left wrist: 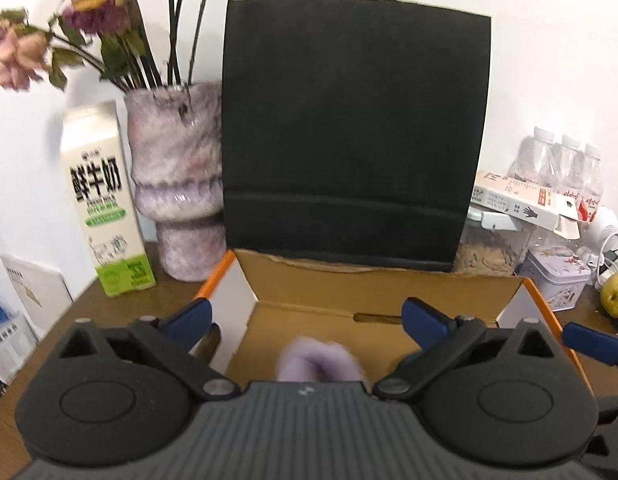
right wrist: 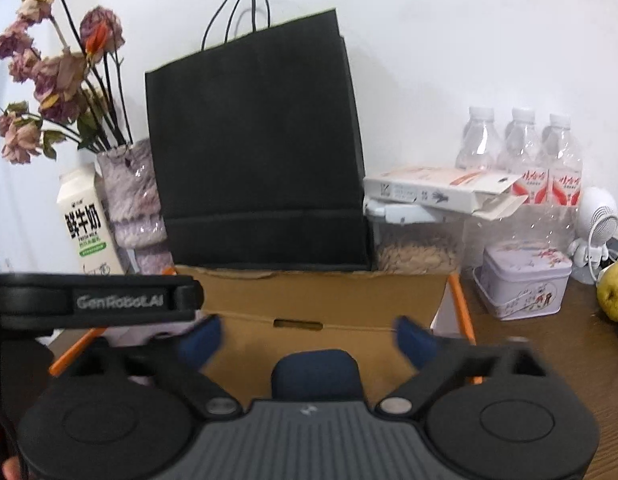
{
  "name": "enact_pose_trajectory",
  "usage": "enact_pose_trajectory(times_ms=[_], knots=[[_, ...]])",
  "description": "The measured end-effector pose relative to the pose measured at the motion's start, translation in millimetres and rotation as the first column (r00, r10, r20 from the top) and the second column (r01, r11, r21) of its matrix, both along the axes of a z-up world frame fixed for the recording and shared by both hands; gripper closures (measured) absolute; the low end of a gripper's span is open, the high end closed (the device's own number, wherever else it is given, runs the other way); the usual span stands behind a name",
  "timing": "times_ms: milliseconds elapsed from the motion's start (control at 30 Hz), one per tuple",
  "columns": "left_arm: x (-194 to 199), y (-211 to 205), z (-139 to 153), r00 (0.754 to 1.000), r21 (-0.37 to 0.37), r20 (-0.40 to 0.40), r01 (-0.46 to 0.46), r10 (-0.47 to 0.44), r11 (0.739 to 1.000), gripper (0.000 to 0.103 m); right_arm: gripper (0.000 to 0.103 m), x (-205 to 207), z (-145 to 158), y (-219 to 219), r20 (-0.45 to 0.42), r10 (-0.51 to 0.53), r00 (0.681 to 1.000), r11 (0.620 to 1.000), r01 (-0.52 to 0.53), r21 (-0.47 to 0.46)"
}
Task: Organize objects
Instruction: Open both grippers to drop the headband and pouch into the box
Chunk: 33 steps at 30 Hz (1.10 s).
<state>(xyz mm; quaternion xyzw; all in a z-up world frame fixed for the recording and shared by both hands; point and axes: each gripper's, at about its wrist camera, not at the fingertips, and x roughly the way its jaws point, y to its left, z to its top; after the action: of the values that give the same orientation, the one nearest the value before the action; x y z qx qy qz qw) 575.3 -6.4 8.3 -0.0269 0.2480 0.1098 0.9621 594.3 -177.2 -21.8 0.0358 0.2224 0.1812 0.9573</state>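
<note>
The open cardboard box sits on the brown table right in front of me, its long axis running left to right across my view, with orange-edged flaps standing at both short ends. Its open top faces up, and a slot handle is cut in the far long wall.

Inside it, through my left camera, I see a blurred lilac fluffy item low near the box floor; it is too smeared for me to tell which way it points. My left gripper hangs over the box with its blue pads spread wide, nothing pressed between them.

Through my right camera a dark blue object sits in the box just ahead of the gripper body; its shape past that edge is hidden. My right gripper is also spread wide, pads clear of the object.

Behind the box stands a black paper bag upright, handles up. To its left are a mottled purple vase of dried roses and a milk carton. To the right I see water bottles, a floral tin and a yellow-green apple.
</note>
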Motion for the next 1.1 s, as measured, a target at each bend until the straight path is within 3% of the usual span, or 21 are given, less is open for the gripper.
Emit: enact_pose_trajectory(times_ms=[633,1100], knots=[[-28.6,16.6,23.5,0.999,-0.056,0.05,-0.01,0.013,0.998,0.0,0.0,-13.4,26.4,-13.1,0.041,-0.021,0.999,1.0,0.021,0.009],[-85.8,5.9,57.4,0.993,-0.033,0.117,-0.016,0.02,0.999,0.0,0.0,-62.9,64.5,-32.1,0.096,-0.059,0.994,0.998,0.061,-0.02]])
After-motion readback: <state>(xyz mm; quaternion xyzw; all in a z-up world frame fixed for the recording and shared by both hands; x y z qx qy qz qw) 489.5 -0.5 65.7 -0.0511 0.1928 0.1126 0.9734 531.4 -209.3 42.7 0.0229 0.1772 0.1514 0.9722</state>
